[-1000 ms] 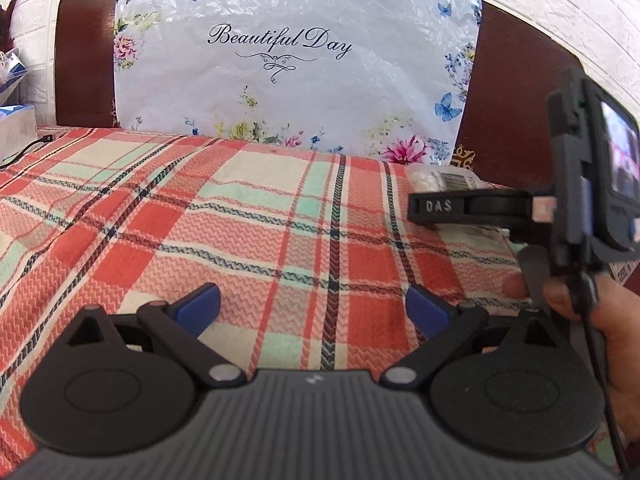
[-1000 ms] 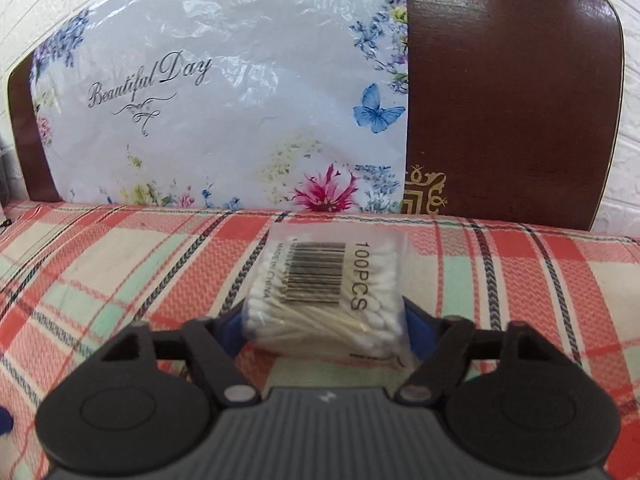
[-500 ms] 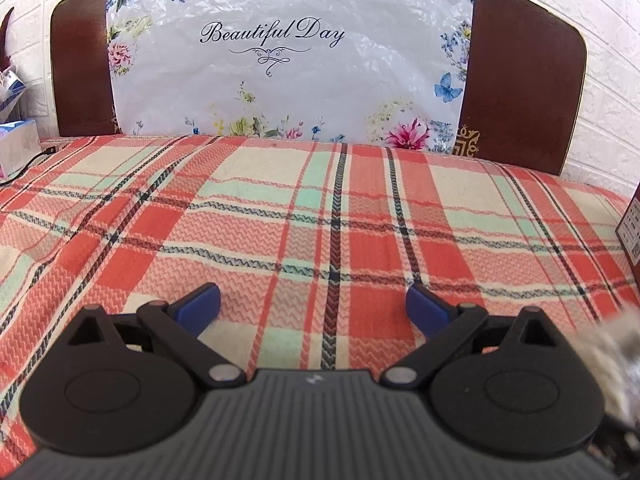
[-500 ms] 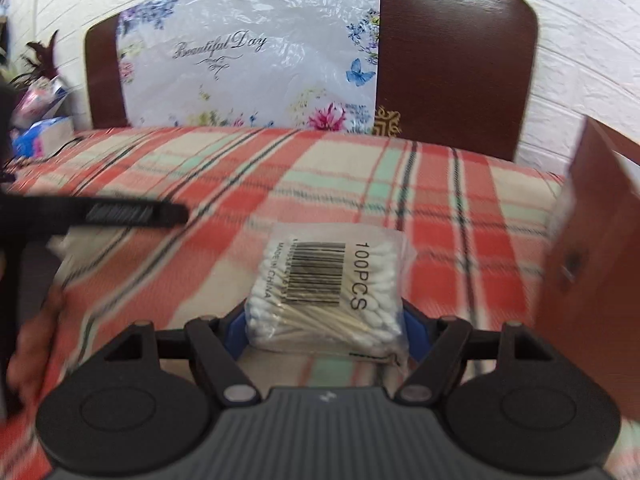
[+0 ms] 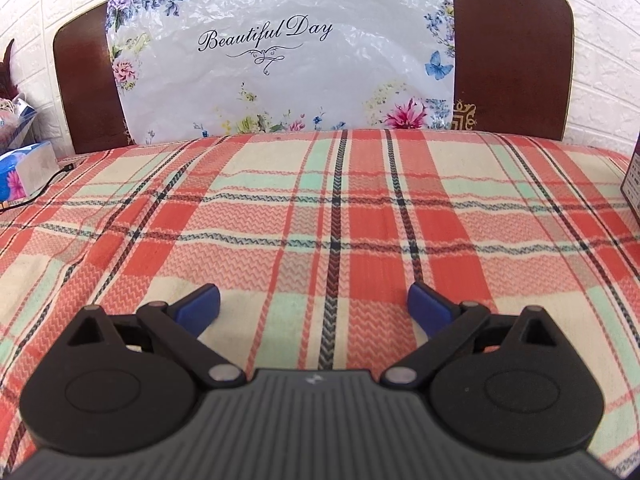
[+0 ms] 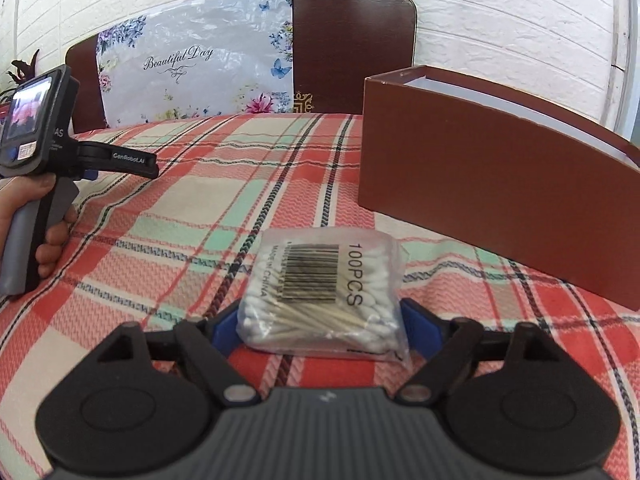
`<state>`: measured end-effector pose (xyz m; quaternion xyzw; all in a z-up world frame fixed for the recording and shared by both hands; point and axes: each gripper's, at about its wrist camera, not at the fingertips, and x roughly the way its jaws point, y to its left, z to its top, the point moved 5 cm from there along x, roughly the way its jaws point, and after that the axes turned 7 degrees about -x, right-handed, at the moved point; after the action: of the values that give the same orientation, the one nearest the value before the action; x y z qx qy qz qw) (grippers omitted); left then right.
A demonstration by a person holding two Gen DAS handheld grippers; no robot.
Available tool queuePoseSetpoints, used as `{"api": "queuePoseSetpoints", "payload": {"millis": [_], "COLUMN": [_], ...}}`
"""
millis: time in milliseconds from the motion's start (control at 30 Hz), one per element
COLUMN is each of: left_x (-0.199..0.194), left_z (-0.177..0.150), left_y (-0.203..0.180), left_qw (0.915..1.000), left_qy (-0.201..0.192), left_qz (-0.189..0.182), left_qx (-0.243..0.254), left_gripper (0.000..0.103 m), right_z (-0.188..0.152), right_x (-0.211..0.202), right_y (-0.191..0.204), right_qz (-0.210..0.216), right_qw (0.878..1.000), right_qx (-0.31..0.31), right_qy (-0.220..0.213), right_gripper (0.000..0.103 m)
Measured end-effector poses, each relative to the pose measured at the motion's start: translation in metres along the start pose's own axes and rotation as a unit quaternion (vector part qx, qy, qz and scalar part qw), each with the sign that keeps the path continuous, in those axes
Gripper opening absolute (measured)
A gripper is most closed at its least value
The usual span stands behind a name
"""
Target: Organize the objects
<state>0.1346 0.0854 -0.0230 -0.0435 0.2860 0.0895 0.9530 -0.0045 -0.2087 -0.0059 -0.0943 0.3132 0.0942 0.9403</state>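
Observation:
My right gripper (image 6: 322, 326) is shut on a clear bag of cotton swabs (image 6: 324, 292) marked "100PCS", held above the plaid cloth (image 6: 200, 208). An open brown box (image 6: 492, 176) with a white inside stands just ahead to the right. My left gripper (image 5: 314, 306) is open and empty, low over the plaid cloth (image 5: 320, 208). It also shows at the left of the right wrist view (image 6: 132, 162), held in a hand. An edge of the brown box (image 5: 632, 188) shows at the far right of the left wrist view.
A brown headboard (image 5: 512, 60) with a white floral "Beautiful Day" plastic sheet (image 5: 280, 60) stands at the back against a white brick wall. A tissue pack (image 5: 24, 172) and a black cable (image 5: 36, 196) lie at the far left.
My right gripper has carried the swab bag back and to the right, bringing the brown box into view. It has left the left wrist view. My left gripper stays open, nearly still.

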Motion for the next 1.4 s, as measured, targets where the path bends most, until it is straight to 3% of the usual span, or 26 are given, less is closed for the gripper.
{"api": "queuePoseSetpoints", "payload": {"millis": [133, 733, 833, 967, 1067, 1200, 1333, 1400], "left_x": [-0.005, -0.005, -0.017, -0.047, -0.070, -0.095, -0.110, -0.108], "left_z": [-0.003, -0.004, -0.015, -0.034, -0.042, -0.041, -0.047, -0.055], "left_y": [-0.001, -0.002, 0.000, -0.020, -0.042, -0.095, -0.146, -0.166], "left_qw": [0.9999, 0.9997, 0.9992, 0.9965, 0.9871, 0.9523, 0.9322, 0.9235], "left_qy": [-0.002, 0.003, 0.030, 0.047, 0.077, 0.137, 0.164, 0.186], "left_qz": [0.007, 0.021, -0.014, -0.068, -0.140, -0.272, -0.322, -0.333], "left_qx": [0.007, 0.014, -0.021, 0.008, -0.008, -0.020, 0.020, 0.037], "left_gripper": [0.101, 0.103, 0.103, 0.103, 0.103, 0.094, 0.093, 0.088], "right_z": [-0.002, -0.015, -0.015, -0.015, -0.015, -0.014, -0.013, -0.013], "right_x": [0.000, -0.012, -0.012, -0.010, -0.009, -0.007, -0.006, -0.006], "right_y": [-0.001, -0.012, -0.012, -0.014, -0.013, -0.014, -0.015, -0.016], "right_qz": [0.012, 0.030, 0.030, 0.032, 0.031, 0.031, 0.032, 0.032], "right_qw": [1.000, 0.999, 0.999, 0.999, 0.999, 0.999, 0.999, 0.999], "right_qx": [0.003, -0.025, -0.027, -0.028, -0.029, -0.030, -0.031, -0.031], "right_qy": [-0.001, 0.007, 0.009, 0.009, 0.009, 0.012, 0.015, 0.016], "right_gripper": [0.097, 0.103, 0.103, 0.103, 0.103, 0.103, 0.103, 0.103]}}
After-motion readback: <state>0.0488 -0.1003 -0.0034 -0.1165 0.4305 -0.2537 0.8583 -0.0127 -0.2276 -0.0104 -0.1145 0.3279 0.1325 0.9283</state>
